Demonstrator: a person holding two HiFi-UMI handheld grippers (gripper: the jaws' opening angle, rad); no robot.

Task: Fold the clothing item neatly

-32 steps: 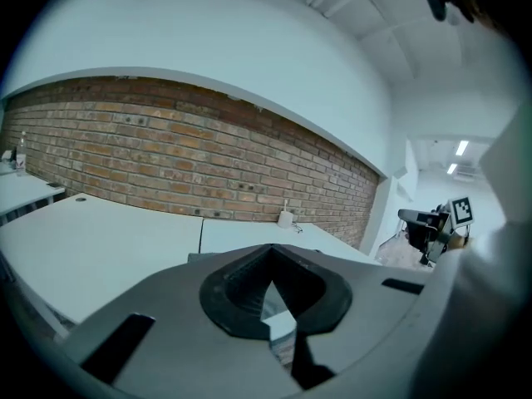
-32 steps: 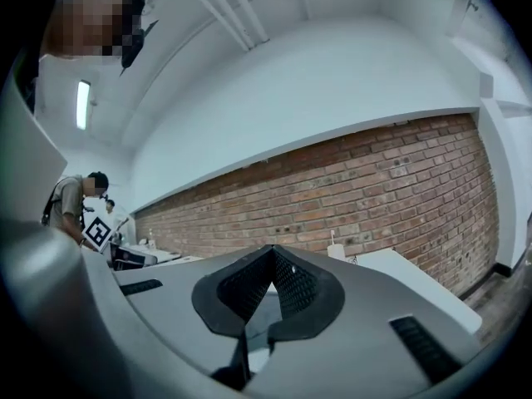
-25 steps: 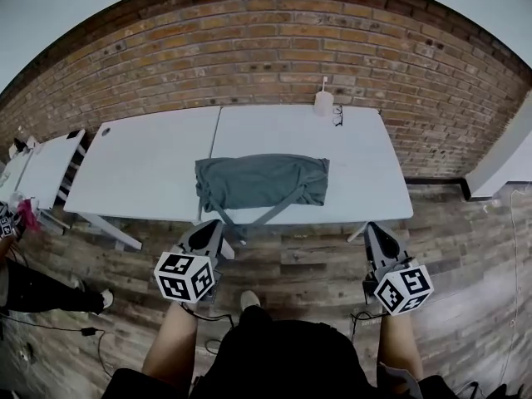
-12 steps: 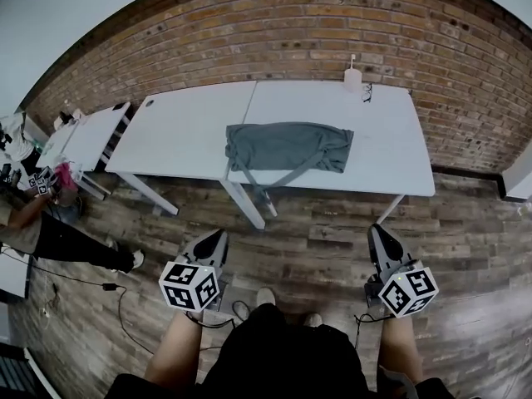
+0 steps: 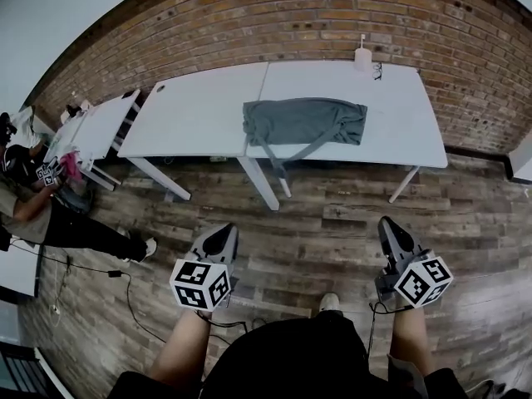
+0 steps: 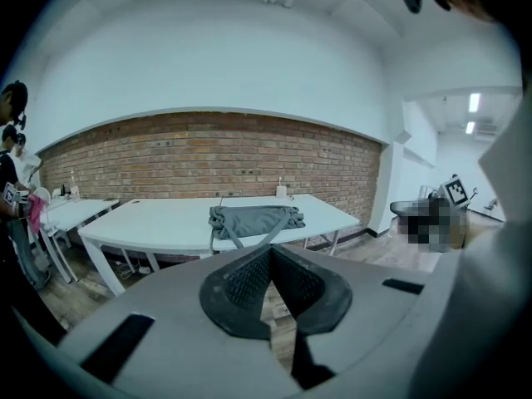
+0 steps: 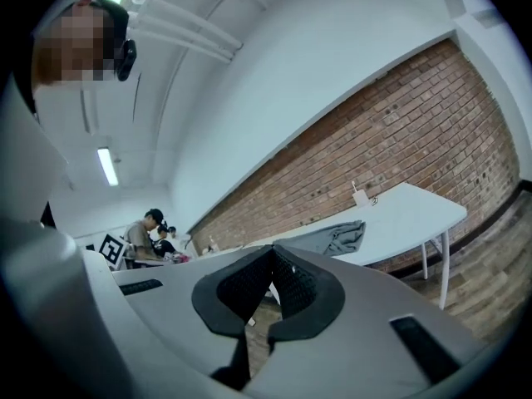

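Observation:
A grey garment [image 5: 303, 121] lies folded into a flat band on the white table [image 5: 199, 115], with a sleeve or strap hanging over the front edge. The same grey garment [image 6: 253, 220] shows far ahead in the left gripper view, and the garment [image 7: 332, 238] shows small in the right gripper view. My left gripper [image 5: 223, 235] and right gripper [image 5: 389, 228] are both shut and empty, held over the wooden floor well short of the table. Both point toward it.
A white bottle [image 5: 362, 56] and a pair of glasses [image 5: 378, 71] sit at the table's far edge by the brick wall. A second white table [image 5: 96, 127] stands to the left, with people [image 5: 37, 198] beside it. Cables lie on the floor at left.
The view has drawn back from the table: the garment and table look smaller and farther. Both grippers sit lower in the frame and stay shut.

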